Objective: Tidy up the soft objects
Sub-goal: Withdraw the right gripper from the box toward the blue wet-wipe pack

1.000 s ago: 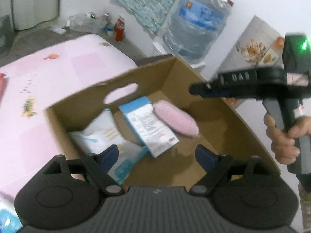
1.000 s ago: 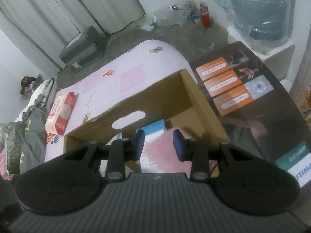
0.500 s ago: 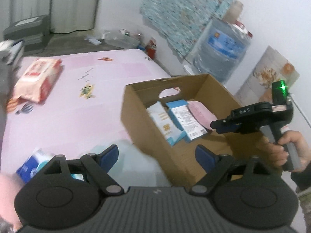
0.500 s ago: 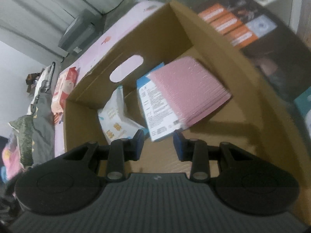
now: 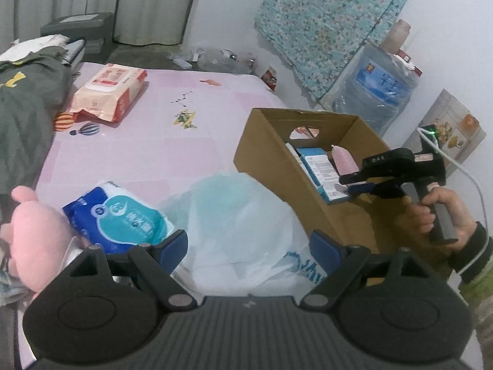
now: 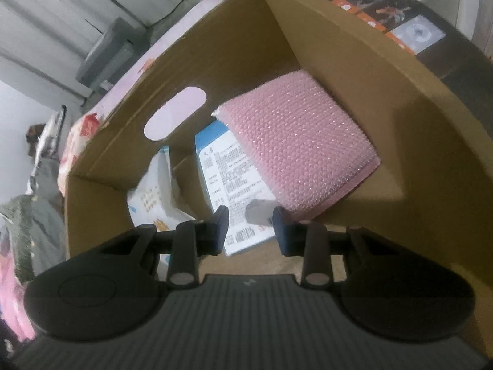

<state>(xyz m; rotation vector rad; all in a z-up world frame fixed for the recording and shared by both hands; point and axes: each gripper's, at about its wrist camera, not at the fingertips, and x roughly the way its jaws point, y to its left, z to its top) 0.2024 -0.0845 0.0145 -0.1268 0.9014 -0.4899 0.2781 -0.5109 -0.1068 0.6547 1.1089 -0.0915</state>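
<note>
**Right claw inside the box, left claw over the bed**

The right gripper [image 6: 250, 226] reaches down into the cardboard box [image 6: 252, 61], its jaws narrow with nothing clamped between them. Just ahead of its fingertips lies a blue-and-white printed pack [image 6: 229, 182]; a pink textured sponge [image 6: 295, 148] rests ahead and to the right, overlapping that pack. A white pack [image 6: 154, 200] sits ahead to the left.

The left gripper [image 5: 249, 245] hovers over the pink bedsheet [image 5: 148, 151] with jaws wide and empty. A white plastic bag [image 5: 234, 225] lies just ahead between its fingers, a blue tissue pack [image 5: 120, 219] ahead-left beside a pink plush toy [image 5: 37, 234], and an orange wet-wipes pack [image 5: 107, 91] far ahead-left.
</note>
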